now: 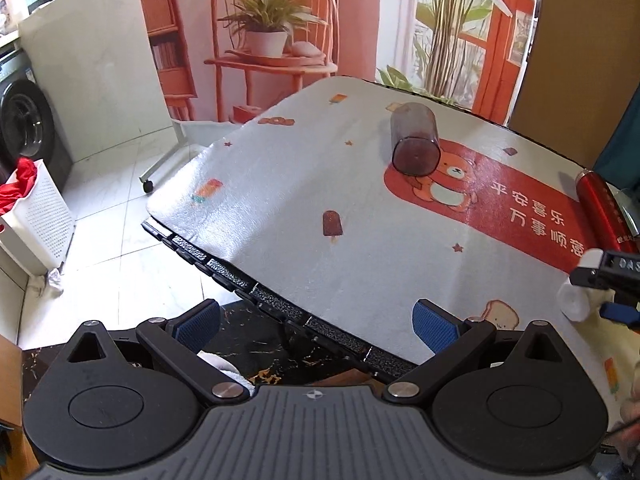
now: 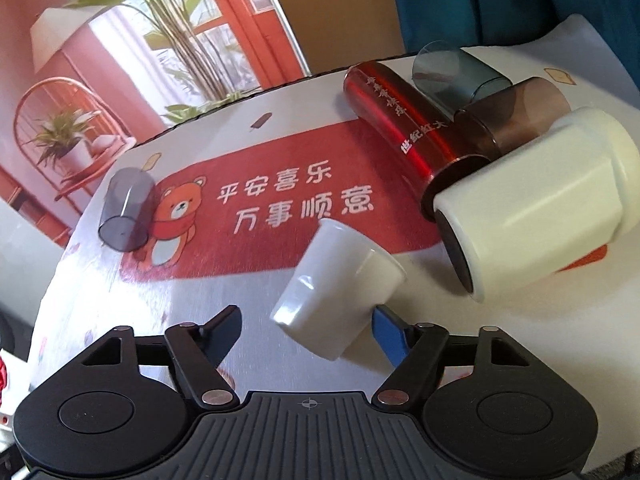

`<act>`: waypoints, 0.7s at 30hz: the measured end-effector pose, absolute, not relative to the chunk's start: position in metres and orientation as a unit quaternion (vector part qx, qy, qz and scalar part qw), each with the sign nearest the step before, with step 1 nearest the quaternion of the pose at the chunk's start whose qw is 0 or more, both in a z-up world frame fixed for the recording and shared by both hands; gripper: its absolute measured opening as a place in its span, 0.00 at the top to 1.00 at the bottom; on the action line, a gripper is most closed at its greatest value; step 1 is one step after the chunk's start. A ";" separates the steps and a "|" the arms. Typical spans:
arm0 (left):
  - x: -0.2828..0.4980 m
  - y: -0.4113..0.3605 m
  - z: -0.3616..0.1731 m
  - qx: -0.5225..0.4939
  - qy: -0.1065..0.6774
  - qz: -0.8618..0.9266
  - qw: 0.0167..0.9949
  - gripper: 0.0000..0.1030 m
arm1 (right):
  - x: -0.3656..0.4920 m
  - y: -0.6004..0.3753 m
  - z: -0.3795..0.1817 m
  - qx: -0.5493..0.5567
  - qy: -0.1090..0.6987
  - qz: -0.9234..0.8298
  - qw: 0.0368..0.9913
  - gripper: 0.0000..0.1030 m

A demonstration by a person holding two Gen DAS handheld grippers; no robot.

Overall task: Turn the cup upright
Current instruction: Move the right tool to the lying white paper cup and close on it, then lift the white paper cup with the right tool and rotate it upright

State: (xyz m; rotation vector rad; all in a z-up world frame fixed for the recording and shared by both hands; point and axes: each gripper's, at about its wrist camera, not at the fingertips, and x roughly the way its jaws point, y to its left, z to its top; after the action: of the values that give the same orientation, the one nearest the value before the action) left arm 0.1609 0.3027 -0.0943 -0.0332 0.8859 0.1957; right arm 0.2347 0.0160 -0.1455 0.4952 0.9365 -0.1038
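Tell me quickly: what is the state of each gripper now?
Left gripper: open, holding nothing.
Right gripper: open around the small white cup, not yet closed on it.

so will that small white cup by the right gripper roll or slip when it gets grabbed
The small white cup lies on its side on the mat, so a nudge would probably roll it in a curve, since it tapers. Its glossy surface looks slippery and probably hard. The right gripper is open around it, not gripping.

Home laundry corner: washing machine (image 1: pixel 24 128), laundry basket (image 1: pixel 40 220), tiled floor (image 1: pixel 120 216), printed tablecloth (image 1: pixel 320 208).
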 end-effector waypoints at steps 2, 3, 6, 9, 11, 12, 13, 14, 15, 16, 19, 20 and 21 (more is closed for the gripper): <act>0.164 0.303 -0.096 -0.013 0.429 0.091 0.899 0.00 | 0.240 0.016 -0.150 0.239 0.451 -0.058 0.858 0.39; 0.165 0.304 -0.098 -0.014 0.428 0.090 0.899 0.00 | 0.243 0.015 -0.152 0.243 0.453 -0.061 0.856 0.40; 0.171 0.306 -0.103 -0.021 0.431 0.085 0.898 0.00 | 0.253 0.015 -0.156 0.244 0.455 -0.068 0.854 0.42; 0.176 0.312 -0.108 -0.030 0.437 0.086 0.895 0.01 | 0.263 0.018 -0.159 0.231 0.455 -0.077 0.857 0.42; 0.179 0.316 -0.110 -0.039 0.440 0.088 0.893 0.01 | 0.269 0.019 -0.161 0.225 0.454 -0.078 0.858 0.45; 0.180 0.318 -0.110 -0.043 0.440 0.090 0.893 0.01 | 0.271 0.020 -0.161 0.220 0.454 -0.078 0.860 0.45; 0.182 0.320 -0.110 -0.046 0.439 0.093 0.892 0.01 | 0.273 0.023 -0.160 0.211 0.453 -0.076 0.863 0.45; 0.182 0.322 -0.110 -0.049 0.438 0.096 0.892 0.01 | 0.274 0.027 -0.160 0.201 0.453 -0.070 0.866 0.46; 0.183 0.325 -0.110 -0.052 0.437 0.101 0.892 0.01 | 0.275 0.031 -0.159 0.194 0.455 -0.060 0.867 0.47; 0.185 0.328 -0.109 -0.056 0.436 0.106 0.892 0.01 | 0.276 0.037 -0.159 0.186 0.457 -0.047 0.868 0.47; 0.188 0.337 -0.110 -0.070 0.437 0.120 0.889 0.01 | 0.281 0.058 -0.160 0.161 0.468 0.003 0.869 0.52; 0.189 0.340 -0.111 -0.074 0.438 0.124 0.887 0.01 | 0.283 0.066 -0.160 0.152 0.470 0.021 0.869 0.52; 0.189 0.342 -0.111 -0.077 0.438 0.126 0.887 0.01 | 0.285 0.075 -0.159 0.141 0.472 0.038 0.870 0.52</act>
State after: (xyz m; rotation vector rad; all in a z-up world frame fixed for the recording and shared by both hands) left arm 0.1893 0.3420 -0.1105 -0.1597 0.9110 0.2629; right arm 0.2847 0.0750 -0.1592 0.2954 0.9866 0.0789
